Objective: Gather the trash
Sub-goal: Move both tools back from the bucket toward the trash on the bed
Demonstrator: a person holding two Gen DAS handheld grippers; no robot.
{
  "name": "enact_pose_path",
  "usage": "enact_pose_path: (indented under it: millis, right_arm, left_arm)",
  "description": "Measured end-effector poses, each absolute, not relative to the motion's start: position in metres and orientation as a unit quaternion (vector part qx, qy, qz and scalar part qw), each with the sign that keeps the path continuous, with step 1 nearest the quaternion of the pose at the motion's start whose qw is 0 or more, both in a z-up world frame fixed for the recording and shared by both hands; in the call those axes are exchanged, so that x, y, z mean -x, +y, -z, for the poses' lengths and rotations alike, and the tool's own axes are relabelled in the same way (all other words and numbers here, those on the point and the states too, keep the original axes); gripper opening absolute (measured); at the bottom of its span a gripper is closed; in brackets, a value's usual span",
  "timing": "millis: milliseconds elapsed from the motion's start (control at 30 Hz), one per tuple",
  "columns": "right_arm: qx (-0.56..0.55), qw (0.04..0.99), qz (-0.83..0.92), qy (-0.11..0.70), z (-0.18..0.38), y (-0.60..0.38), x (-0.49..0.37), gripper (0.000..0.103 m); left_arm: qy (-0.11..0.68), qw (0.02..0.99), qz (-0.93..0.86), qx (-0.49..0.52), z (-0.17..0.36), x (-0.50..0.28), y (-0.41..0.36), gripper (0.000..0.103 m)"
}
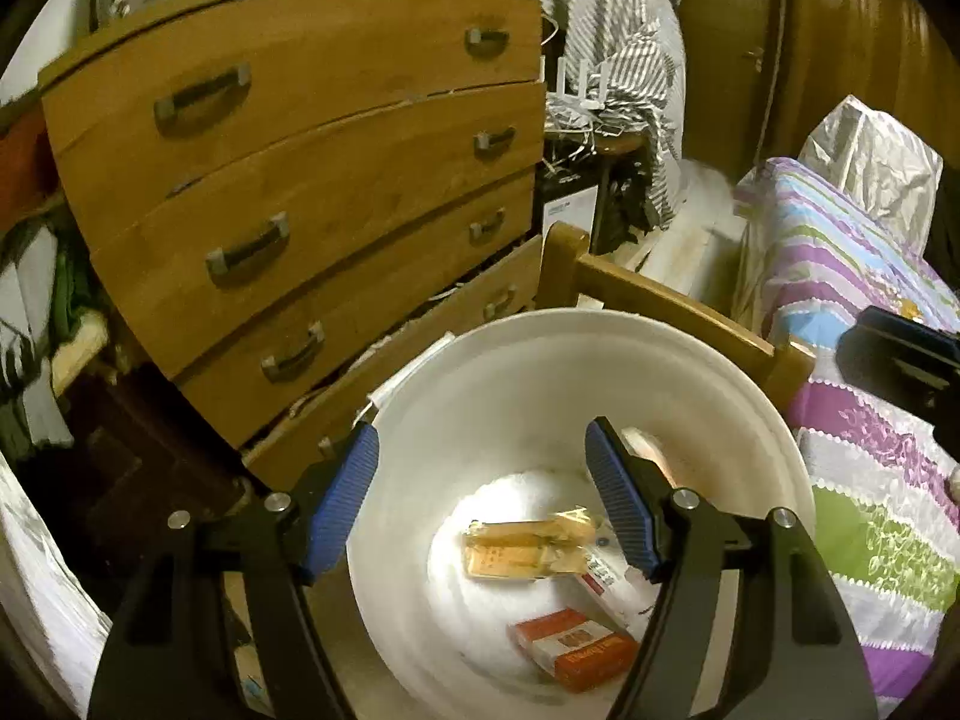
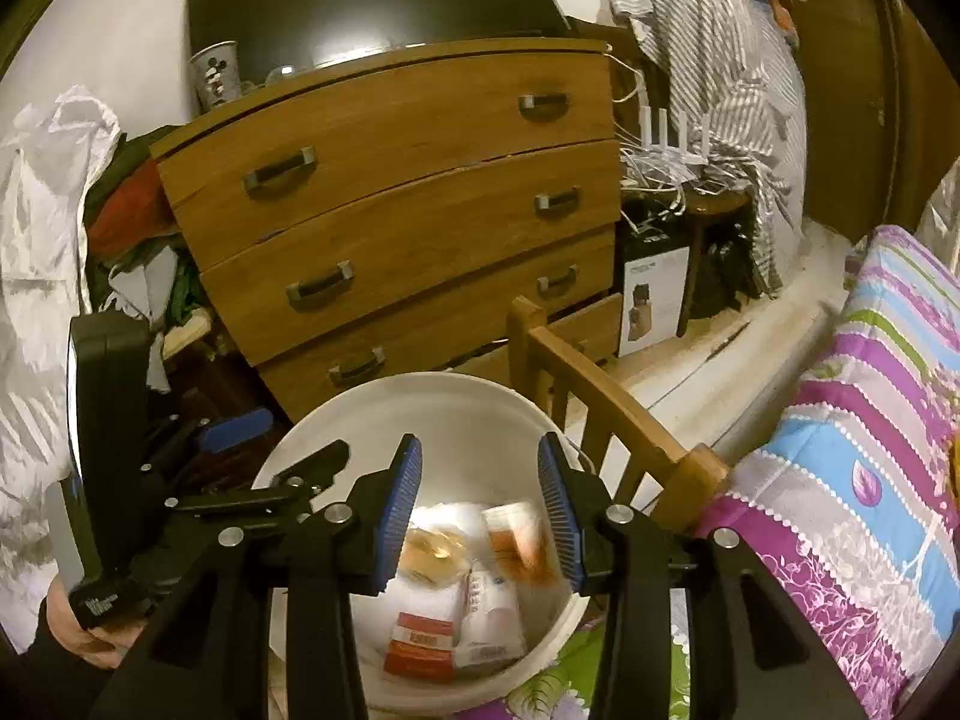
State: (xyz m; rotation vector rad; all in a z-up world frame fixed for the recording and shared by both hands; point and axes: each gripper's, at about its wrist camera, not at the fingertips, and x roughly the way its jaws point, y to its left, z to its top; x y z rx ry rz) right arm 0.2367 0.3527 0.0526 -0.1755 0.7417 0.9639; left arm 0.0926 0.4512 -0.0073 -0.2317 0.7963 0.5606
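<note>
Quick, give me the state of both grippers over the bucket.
Left gripper: open, holding nothing, above the white bucket.
Right gripper: open, holding nothing; a blurred orange and white packet shows between its fingers over the bucket.

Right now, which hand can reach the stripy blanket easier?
Right, probably: the open right gripper hangs by the bucket next to the blanket; the left gripper is nearer the drawers.

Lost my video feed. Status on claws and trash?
Both claws open, empty: left claw, right claw. Trash packets inside white bucket. Nothing in the way.
</note>
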Motion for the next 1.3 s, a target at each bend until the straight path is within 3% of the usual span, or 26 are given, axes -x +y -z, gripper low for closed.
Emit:
enact_pose_path:
  millis: [400, 567, 800, 967, 1300]
  right_arm:
    - [0.070, 0.828, -0.437, 0.345, -0.041, 0.332, -0.239, 0.042]
    - [0.068, 0.859, -0.401, 0.312, -0.039, 0.303, -0.233, 0.042]
    - [0.070, 0.913, -0.330, 0.231, -0.041, 0.246, -0.217, 0.060]
    - [0.077, 0.934, -0.292, 0.189, -0.040, 0.200, -0.208, 0.066]
    - [0.046, 0.951, -0.225, 0.209, -0.017, 0.085, -0.212, 0.075]
  left_arm:
    - [0.377, 0.876, -0.278, 0.113, 0.008, -0.089, 0.446, 0.069]
    - [0.351, 0.884, -0.286, 0.121, -0.005, -0.086, 0.435, 0.077]
    - [0.312, 0.903, -0.272, 0.115, -0.028, -0.085, 0.391, 0.086]
    - [0.303, 0.912, -0.252, 0.114, -0.034, -0.090, 0.359, 0.090]
    - [0.323, 0.922, -0.190, 0.101, -0.024, -0.111, 0.281, 0.095]
